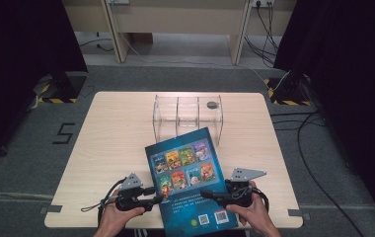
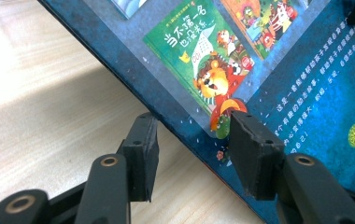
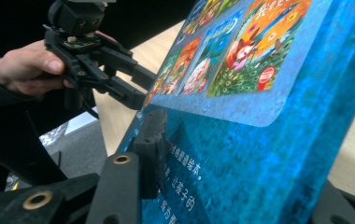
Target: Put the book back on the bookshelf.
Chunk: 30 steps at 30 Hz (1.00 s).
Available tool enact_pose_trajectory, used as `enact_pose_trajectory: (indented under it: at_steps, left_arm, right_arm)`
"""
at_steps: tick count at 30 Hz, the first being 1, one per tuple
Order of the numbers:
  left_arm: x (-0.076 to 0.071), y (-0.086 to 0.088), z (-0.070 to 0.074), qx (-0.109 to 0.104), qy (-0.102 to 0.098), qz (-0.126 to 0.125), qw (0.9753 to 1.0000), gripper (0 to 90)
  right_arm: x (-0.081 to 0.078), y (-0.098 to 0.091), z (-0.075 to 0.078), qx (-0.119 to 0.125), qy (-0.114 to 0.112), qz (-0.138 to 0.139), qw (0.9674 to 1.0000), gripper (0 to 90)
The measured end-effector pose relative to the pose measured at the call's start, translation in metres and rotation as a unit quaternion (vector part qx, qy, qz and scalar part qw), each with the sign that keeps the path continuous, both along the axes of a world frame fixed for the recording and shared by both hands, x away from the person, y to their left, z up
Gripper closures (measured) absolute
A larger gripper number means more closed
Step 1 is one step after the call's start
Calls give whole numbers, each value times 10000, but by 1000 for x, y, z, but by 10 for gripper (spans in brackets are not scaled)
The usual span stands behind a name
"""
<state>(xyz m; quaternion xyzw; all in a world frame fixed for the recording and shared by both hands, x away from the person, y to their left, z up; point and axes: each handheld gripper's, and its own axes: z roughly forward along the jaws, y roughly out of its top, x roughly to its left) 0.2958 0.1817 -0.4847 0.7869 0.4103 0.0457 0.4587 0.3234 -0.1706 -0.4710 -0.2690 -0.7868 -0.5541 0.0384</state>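
Near the front edge of the table (image 1: 111, 133) lies the blue picture book (image 1: 189, 180), back cover up, angled toward the clear plastic organizer (image 1: 188, 116) just behind it, and both grippers come in at its sides. Left gripper (image 1: 157, 197) straddles the book's left edge, one jaw above the cover, one below; there's daylight at the lower pad, so not clamped yet by my eye. Right gripper (image 1: 206, 194) grips the opposite edge, its one visible pad flat on the cover and the book tilting up off the wood. Two holds on opposite edges, likely to keep a wide, floppy book level for standing into the organizer's slots.
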Motion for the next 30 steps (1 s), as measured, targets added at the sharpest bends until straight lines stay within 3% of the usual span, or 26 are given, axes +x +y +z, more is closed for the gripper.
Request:
enact_pose_trajectory:
  at_steps: [7,9,10,11,12,15,18,19,21,25,30]
  left_arm:
    - [2,0,-1,-71,10,-17,10000,562]
    - [2,1,-1,-127,-9,-28,9999,564]
    - [2,2,0,-190,-30,-10,9998,574]
    - [2,2,0,-242,-50,-6,9997,574]
    - [2,2,0,-301,-72,-21,9995,579]
    - [3,2,-2,-468,-106,-53,9988,558]
    - [4,1,-4,-687,12,-72,9976,521]
    - [4,-1,-6,-803,168,-153,9965,449]
    - [2,-3,-8,-829,237,-265,9959,430]
    - [2,-5,-9,-796,234,-351,9959,419]
    - [5,-1,-5,-961,262,-266,9947,462]
  right_arm:
    - [2,-3,-1,120,196,88,9997,665]
    - [2,-3,-1,122,122,73,9998,664]
    - [0,-3,2,134,-44,35,9999,664]
    - [0,-3,2,134,-44,35,9999,664]
    - [-1,-5,6,201,-269,-102,9994,666]
    - [-2,-7,9,286,-441,-193,9984,666]
    - [-3,-7,9,330,-528,-189,9979,667]
    - [-4,-6,11,363,-716,-182,9966,667]
    - [-5,-3,15,365,-863,-161,9955,668]
    - [-5,-3,16,473,-969,-219,9939,671]
    - [-5,-3,16,528,-1015,-237,9931,671]
